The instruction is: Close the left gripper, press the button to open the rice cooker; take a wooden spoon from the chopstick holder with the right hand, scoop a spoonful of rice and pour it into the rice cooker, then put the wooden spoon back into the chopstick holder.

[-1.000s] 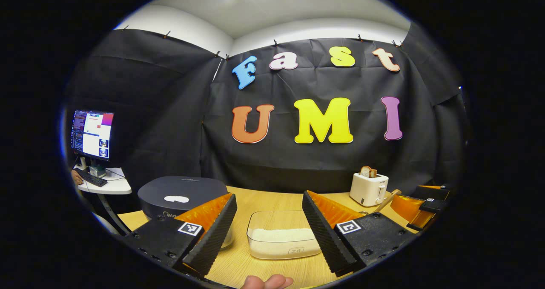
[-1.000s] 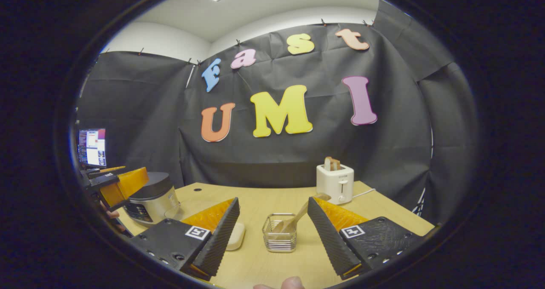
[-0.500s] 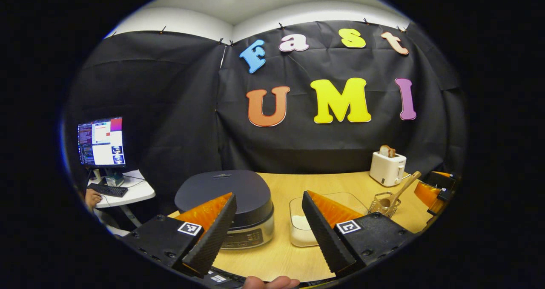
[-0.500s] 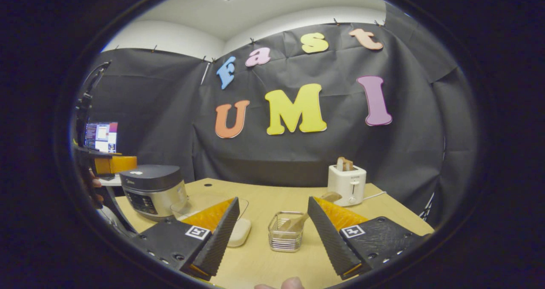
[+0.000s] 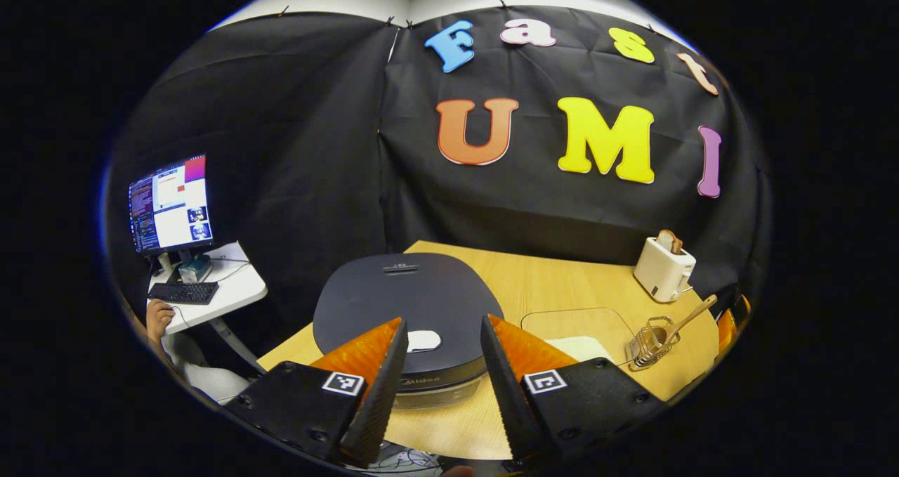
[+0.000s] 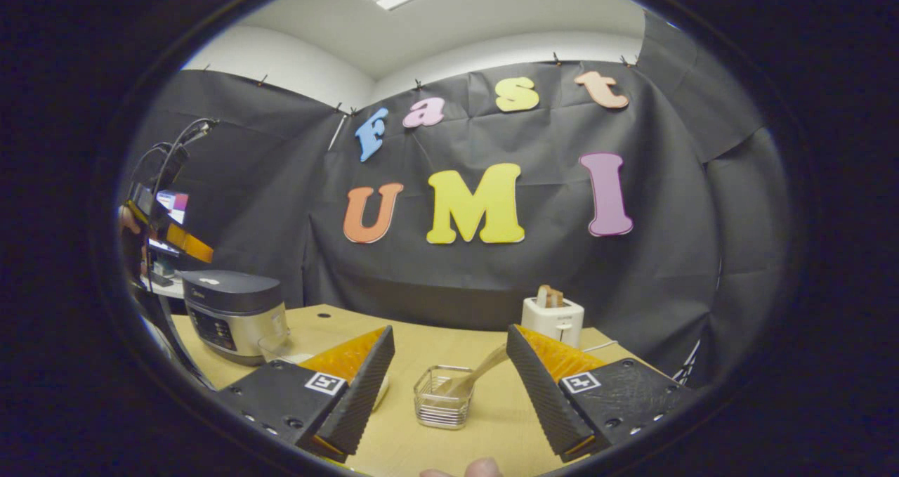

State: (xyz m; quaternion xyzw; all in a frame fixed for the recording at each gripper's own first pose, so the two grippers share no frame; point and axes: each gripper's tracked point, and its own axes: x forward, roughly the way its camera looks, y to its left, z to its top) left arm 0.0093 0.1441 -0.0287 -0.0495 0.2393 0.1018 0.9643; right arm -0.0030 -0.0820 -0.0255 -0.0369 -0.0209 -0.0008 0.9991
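**Lid down, spoon untouched — the task has barely begun**

The rice cooker point(image 5: 407, 308) sits at the table's point(image 5: 562, 280) near left, lid closed, its pale button point(image 5: 423, 340) unpressed beyond the left gripper point(image 5: 441, 386), whose fingers stand apart. The right gripper point(image 6: 449, 393) gapes empty before the chopstick holder point(image 6: 442, 407). The wooden spoon point(image 6: 477, 375) stands bowl-down, its handle leaning up and right.

The rice cooker point(image 5: 407, 301) has a dark matte lid, a white button point(image 5: 423, 340) and a silver body. The surface point(image 5: 562, 280) is pale wood grain. The toaster point(image 5: 663, 270), at two o'clock, is cream; the chopstick holder point(image 6: 442, 397) is silver wire, the wooden spoon point(image 6: 475, 377) light tan.
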